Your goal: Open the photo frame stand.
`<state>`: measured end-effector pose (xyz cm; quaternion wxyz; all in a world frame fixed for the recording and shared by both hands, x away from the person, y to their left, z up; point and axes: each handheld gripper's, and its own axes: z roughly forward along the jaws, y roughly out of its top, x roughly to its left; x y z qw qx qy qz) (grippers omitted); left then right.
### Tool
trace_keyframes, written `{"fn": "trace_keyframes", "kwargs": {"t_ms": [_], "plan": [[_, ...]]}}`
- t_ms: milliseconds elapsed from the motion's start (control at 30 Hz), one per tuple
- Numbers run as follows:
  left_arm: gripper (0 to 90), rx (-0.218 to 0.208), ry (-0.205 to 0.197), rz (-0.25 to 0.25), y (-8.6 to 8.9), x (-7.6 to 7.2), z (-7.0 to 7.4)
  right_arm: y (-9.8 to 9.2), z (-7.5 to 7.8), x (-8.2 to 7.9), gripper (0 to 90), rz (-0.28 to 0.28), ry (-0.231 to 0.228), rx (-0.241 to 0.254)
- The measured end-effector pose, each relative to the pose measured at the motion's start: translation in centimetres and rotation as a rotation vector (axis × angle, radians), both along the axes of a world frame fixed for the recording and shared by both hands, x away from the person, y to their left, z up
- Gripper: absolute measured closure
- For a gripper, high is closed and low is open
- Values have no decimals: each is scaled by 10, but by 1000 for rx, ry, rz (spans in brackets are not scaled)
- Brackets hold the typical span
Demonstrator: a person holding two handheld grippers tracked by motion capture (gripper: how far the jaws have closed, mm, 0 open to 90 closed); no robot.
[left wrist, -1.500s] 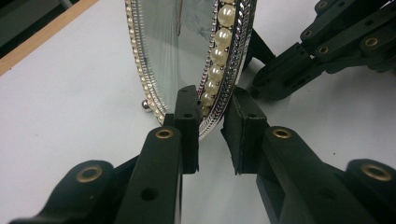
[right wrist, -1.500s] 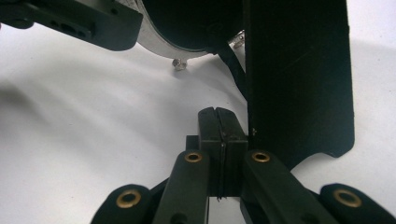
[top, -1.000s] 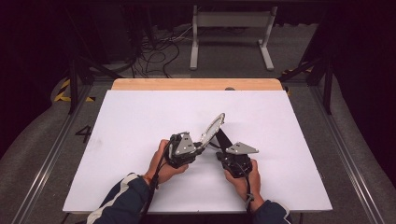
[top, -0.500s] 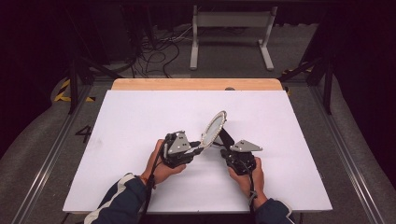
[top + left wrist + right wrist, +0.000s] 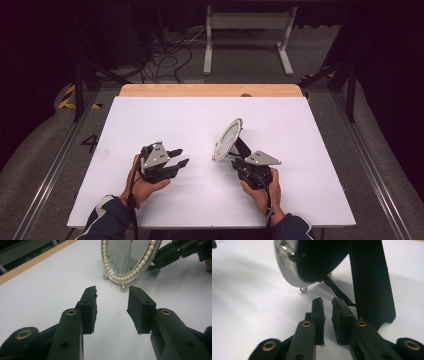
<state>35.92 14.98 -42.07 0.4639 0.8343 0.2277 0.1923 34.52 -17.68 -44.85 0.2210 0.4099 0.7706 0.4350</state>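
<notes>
Pearl-rimmed mirror [image 5: 228, 138] stands propped; its stand hides behind right gripper [image 5: 239, 156].
Left gripper [image 5: 180, 157], jaws just opening, empty, at nine o'clock; right's narrow gap just widening, empty.

**Hidden and cut-off items**

In the left gripper view, the top of the mirror [image 5: 128, 258] runs off the upper edge, and its glass shows only a blurred reflection. In the right gripper view, the mirror's dark back [image 5: 317, 260] and its stand [image 5: 372, 282] are cropped at the top and out of focus. In the high view, the right claw [image 5: 239, 159] tips sit behind the mirror's [image 5: 228, 138] lower rim, so any contact cannot be judged.
</notes>
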Motion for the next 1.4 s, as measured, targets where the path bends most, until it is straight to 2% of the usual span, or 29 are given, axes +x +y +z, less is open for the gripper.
{"fn": "trace_keyframes", "kwargs": {"t_ms": [100, 133, 267, 433, 600, 867, 1000, 1067, 1233, 1400], "plan": [[521, 22, -1, 33, 12, -6, -4, 3, 1, -3, 701, 12, -11, 18], [460, 29, -3, 46, 14, -7, -6, 4, 2, -3, 675, 17, -20, 25], [448, 47, 9, 40, 24, -12, -10, 11, 3, -4, 599, 34, -29, 34], [414, 44, 13, 36, 31, -18, -10, 16, 6, 2, 523, 11, -30, 66], [377, 45, 18, 62, 39, -25, -12, 23, 9, 7, 503, 20, -31, 70], [342, 47, 17, 102, 48, -34, -14, 33, 10, 9, 514, 22, -16, 44], [334, 48, 21, 104, 48, -34, -14, 36, 7, 9, 491, 11, -7, 26], [331, 50, 23, 99, 47, -34, -14, 40, 5, 7, 472, 23, 7, 23], [323, 53, 27, 91, 45, -34, -16, 48, 6, 7, 407, 28, -28, 29], [316, 56, 30, 101, 44, -33, -17, 52, 9, 17, 398, -22, -40, 61]]}}
